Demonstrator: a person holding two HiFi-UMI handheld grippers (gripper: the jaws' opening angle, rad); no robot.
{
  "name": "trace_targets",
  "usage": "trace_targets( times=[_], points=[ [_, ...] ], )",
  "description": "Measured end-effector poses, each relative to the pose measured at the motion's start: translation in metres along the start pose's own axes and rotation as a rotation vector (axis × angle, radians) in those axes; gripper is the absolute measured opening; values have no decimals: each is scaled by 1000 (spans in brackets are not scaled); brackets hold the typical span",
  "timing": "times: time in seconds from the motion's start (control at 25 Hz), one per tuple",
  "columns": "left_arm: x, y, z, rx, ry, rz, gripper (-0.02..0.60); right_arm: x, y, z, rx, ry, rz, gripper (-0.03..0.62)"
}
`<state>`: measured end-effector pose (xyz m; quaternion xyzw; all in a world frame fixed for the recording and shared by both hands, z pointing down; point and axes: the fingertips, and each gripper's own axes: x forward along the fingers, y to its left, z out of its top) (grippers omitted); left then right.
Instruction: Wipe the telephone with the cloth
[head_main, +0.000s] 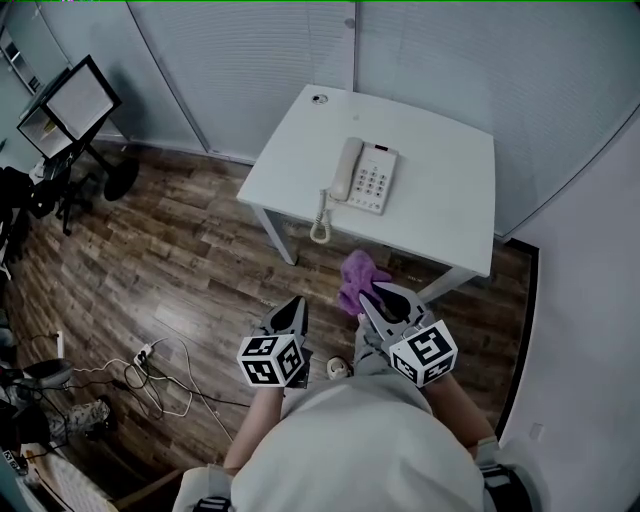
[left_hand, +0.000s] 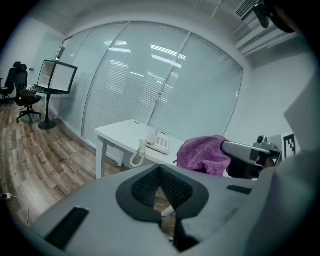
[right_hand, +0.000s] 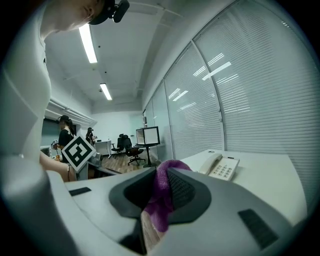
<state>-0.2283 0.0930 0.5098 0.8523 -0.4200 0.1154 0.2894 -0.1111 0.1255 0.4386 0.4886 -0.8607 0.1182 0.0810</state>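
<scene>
Short of the near edge of the white table, a person is standing over the wood floor and holding two grippers side by side, both pointing toward the table. The right gripper is clamping the purple cloth; its jaws are pressing on a fold of it, and the rest is bunching up past the fingertips, off the table and in the air just before that near edge. The left gripper is sitting beside it with its jaws pressed together and nothing between them. Each gripper's marker cube is facing up toward the person.

Around the middle of the table, the telephone is lying flat with its handset resting in the cradle on the left side and the keypad to the right. Its coiled cord is trailing toward the near edge and looping over it. Neither gripper is touching the telephone; both are well apart from it. Over to the left, a screen on a stand is standing on the floor, and loose cables are lying near the person's feet.
</scene>
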Motion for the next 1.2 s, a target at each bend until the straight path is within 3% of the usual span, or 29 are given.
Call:
trace_targets(
  times=[1.2],
  points=[
    [4, 3, 6, 4, 0, -7, 21, 4, 6, 8, -11, -11, 13, 80]
  ],
)
